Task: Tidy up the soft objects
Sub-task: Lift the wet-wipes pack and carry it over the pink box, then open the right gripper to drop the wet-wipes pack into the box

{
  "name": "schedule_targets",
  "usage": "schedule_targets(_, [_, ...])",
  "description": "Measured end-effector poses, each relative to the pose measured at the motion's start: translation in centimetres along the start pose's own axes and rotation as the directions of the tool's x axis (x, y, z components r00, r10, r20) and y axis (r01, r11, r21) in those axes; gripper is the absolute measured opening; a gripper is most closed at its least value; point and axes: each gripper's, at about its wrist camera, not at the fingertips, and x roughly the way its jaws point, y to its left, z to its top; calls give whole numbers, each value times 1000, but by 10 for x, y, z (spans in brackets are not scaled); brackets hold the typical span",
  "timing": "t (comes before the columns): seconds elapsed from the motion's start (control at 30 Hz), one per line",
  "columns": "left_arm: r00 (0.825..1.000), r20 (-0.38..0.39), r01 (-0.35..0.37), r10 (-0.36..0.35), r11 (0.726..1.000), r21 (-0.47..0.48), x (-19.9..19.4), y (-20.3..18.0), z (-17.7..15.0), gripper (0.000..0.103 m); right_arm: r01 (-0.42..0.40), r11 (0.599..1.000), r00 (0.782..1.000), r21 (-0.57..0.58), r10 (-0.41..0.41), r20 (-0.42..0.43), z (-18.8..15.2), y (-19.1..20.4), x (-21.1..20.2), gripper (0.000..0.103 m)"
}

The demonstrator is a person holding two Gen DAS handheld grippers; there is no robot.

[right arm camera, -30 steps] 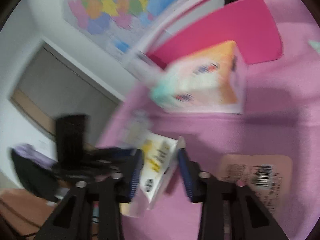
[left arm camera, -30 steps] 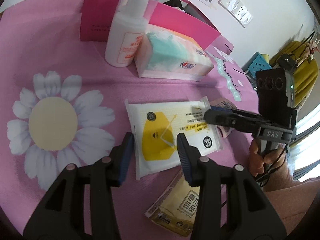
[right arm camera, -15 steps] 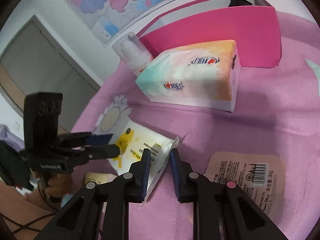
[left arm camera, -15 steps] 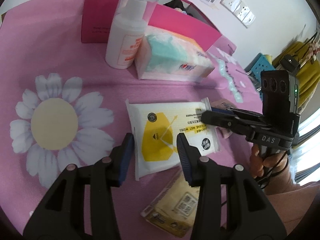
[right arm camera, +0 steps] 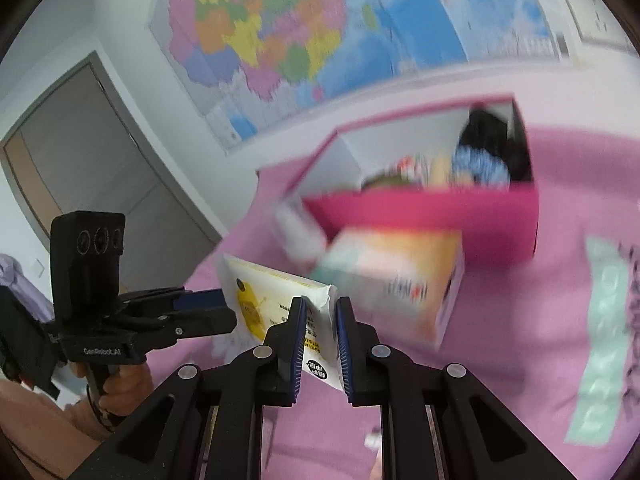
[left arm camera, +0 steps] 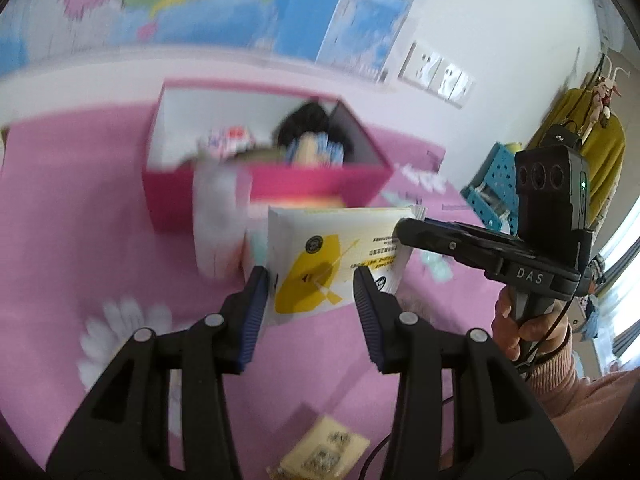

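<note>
- Our right gripper [right arm camera: 320, 344] has just been closing, and its pads are now clamped on the end seam of the white-and-yellow wipes pack [right arm camera: 276, 300]. That one's a firm pinch, nearly shut.
- Our left gripper [left arm camera: 308, 304] has its jaws partway open at the opposite side of the same pack [left arm camera: 332, 256]. The pack sits between the blue pads, but we can't tell whether they actually press it. Looks more like cradling than gripping.
- So the wipes pack is up off the pink tablecloth [left arm camera: 80, 240], hanging between the two grippers, just in front of the pink box [left arm camera: 320, 184].
- Moving outward: the pink box already has stuff in it, something black, something blue, a few blurry packets. We'd guess a few items have been sorted in, though we can't make out what they are.
- Still outside the box: the pastel tissue pack [right arm camera: 396, 280] right in front of it, a white bottle [left arm camera: 218, 216] beside that, and a small yellowish packet [left arm camera: 324, 452] lying near us on the cloth.
- Our take: we're somewhere in the middle. The current step is carrying the wipes toward the box. After that the tissue pack and the yellowish packet are probably left, and the bottle doesn't seem soft, so maybe it stays out.
</note>
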Motion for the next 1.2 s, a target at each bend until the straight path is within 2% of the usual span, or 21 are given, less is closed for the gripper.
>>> schedule_targets(0.17, [997, 55, -58, 56, 998, 37, 0, -3, 44, 46, 10, 999, 997, -32, -8, 81, 38, 3, -3, 15])
schedule_targets(0.33, [992, 75, -106, 104, 994, 28, 13, 10, 85, 46, 21, 999, 993, -46, -15, 118, 76, -1, 10, 15])
schedule_targets(0.53, [990, 24, -140, 140, 990, -22, 44, 33, 119, 46, 31, 999, 992, -21, -29, 123, 114, -16, 39, 15])
schedule_targets(0.83, [985, -77, -159, 152, 983, -93, 88, 66, 134, 46, 45, 999, 995, 28, -47, 87, 138, -42, 84, 15])
schedule_targets(1.0, [975, -123, -197, 183, 974, -114, 109, 75, 137, 46, 63, 996, 996, 66, -67, 61, 140, -56, 102, 16])
schedule_targets(1.2, [974, -95, -217, 206, 968, -129, 100, 77, 135, 46, 110, 985, 991, 134, -119, 56, 135, -73, 107, 25])
